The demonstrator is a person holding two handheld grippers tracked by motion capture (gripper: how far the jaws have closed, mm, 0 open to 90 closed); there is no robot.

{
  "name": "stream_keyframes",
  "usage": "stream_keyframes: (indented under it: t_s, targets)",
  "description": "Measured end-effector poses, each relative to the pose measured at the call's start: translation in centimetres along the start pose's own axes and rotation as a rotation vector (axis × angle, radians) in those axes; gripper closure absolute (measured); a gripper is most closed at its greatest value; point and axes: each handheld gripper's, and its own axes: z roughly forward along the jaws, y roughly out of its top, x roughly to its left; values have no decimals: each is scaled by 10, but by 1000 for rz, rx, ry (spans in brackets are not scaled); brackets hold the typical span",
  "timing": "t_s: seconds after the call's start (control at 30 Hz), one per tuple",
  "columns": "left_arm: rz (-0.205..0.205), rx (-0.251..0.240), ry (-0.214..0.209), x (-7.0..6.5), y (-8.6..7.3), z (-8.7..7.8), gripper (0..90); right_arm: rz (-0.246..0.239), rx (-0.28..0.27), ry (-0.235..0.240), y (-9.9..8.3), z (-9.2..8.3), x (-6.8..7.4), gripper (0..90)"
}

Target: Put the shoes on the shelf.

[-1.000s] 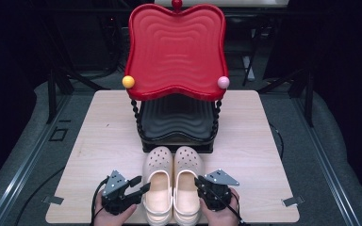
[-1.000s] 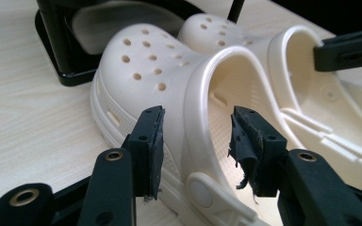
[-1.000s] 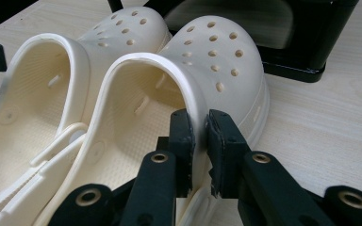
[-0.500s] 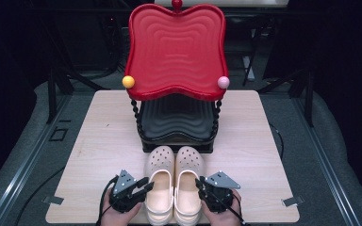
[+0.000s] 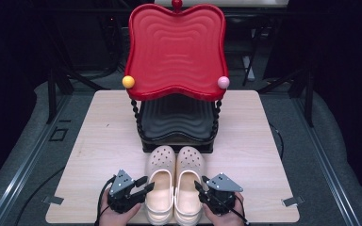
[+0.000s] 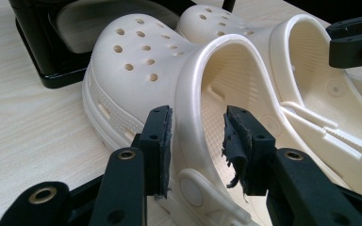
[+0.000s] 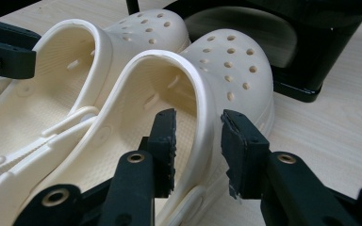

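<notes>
Two cream perforated foam clogs (image 5: 175, 181) sit side by side before the red-and-black two-tier rack (image 5: 176, 75) — each gripper, left (image 5: 140, 185) and right (image 5: 201, 186), straddles a clog's outer wall, jaws open, nothing lifted yet.

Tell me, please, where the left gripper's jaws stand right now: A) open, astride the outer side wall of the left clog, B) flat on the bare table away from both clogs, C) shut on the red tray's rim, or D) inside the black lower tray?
A: in the left gripper view the left gripper has one jaw outside and one inside the left clog wall, with gaps showing.
</notes>
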Motion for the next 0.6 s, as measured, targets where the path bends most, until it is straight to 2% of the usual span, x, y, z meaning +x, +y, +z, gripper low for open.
stream_keyframes:
  t_s: [0.07, 0.1, 0.2, 0.3, 0.33, 0.37, 0.4, 0.43, 0.6]
  targets:
    - [2, 6, 3, 0, 0, 1, 616, -18, -26, -8, -1, 3, 0, 636]
    - [3, 2, 4, -1, 0, 2, 616, -36, -16, -16, -1, 4, 0, 634]
    - [11, 8, 12, -2, 3, 4, 617, -42, -1, -17, 1, 6, 0, 634]
    - [11, -5, 19, -1, 7, 7, 616, -54, -30, -26, 2, 14, 1, 629]
    - [8, -9, 21, -1, 8, 8, 616, -66, -5, -25, 4, 13, 1, 628]
    - [7, -11, 19, 0, 9, 8, 617, -69, -24, -32, 4, 16, 1, 628]
    - [10, -12, 24, 0, 11, 9, 617, -76, -9, -33, 5, 15, 1, 628]
    - [11, -18, 25, 0, 11, 10, 616, -74, -28, -37, 6, 18, 1, 630]
    - [31, -17, 53, -1, 12, 14, 617, -75, -18, -46, 7, 20, 0, 635]
